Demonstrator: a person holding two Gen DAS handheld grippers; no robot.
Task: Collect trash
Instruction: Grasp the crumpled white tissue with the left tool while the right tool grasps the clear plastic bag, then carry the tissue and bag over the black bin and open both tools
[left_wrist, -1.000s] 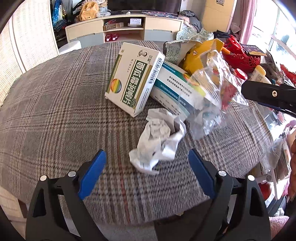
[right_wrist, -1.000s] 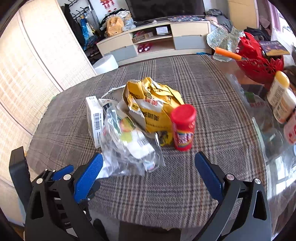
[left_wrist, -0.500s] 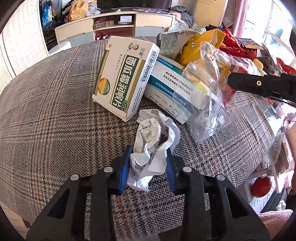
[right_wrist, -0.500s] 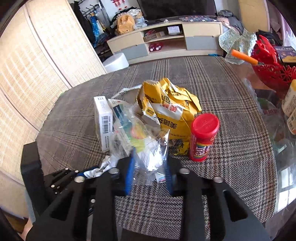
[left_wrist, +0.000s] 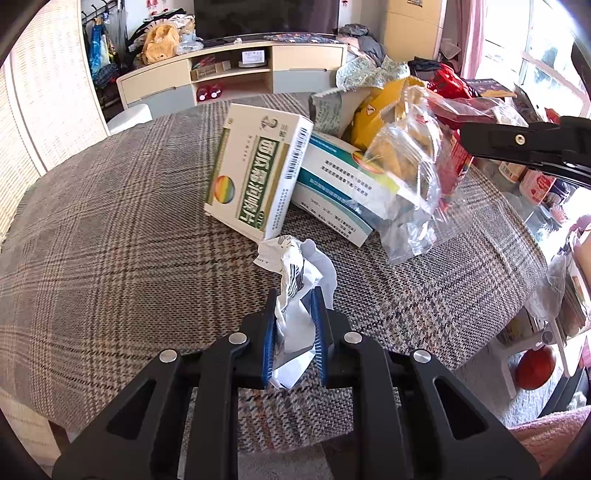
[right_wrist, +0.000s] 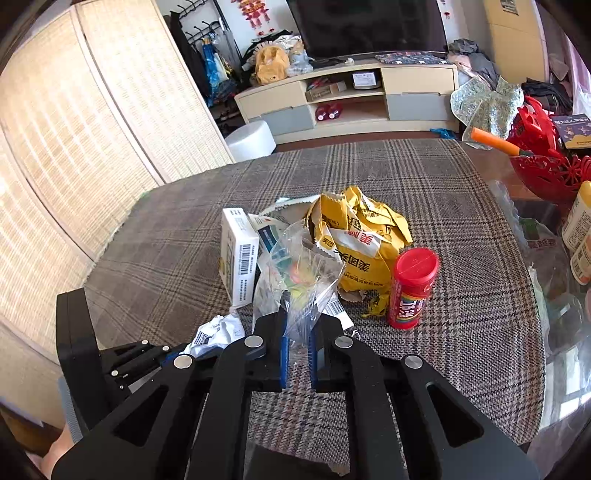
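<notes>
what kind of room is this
Probably a home living room: a TV console under a dark screen, a coat rack, and a plaid-covered table strewn with trash.

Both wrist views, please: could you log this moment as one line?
left gripper: shut on crumpled paper | right gripper: shut on clear plastic bag | table: boxes remain

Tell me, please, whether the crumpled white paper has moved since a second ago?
Yes. The crumpled white paper, now pinched in the left gripper, has lifted off the plaid tablecloth, beside the still green-and-white box.
</notes>
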